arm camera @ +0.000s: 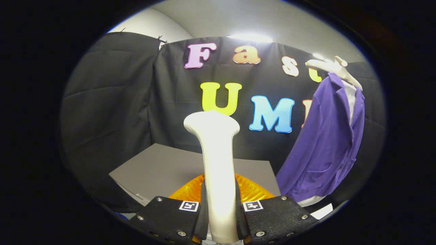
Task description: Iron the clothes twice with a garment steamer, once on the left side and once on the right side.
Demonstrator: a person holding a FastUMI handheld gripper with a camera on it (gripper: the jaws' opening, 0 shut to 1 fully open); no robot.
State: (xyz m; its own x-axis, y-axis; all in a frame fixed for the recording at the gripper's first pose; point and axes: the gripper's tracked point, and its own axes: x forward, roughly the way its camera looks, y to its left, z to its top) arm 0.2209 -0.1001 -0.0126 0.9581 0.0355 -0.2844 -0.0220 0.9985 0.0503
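A white garment steamer (pixel 218 160) stands upright between my fingers, its flared head rising well above them. My gripper (pixel 221 217) is shut on its handle, both fingers (pixel 190 217) pressing on the sides. An orange ribbed part (pixel 253 192), apparently the steamer's base, shows just behind the fingers. To the right and farther off hangs a purple jacket (pixel 327 143) over a white shirt on a white hanger (pixel 335 68). The steamer head is apart from the jacket, left of it.
A grey table top (pixel 160 170) lies beyond the fingers, its left edge dropping off near the black cloth wall (pixel 109 102). A white sheet (pixel 322 211) lies below the jacket's hem.
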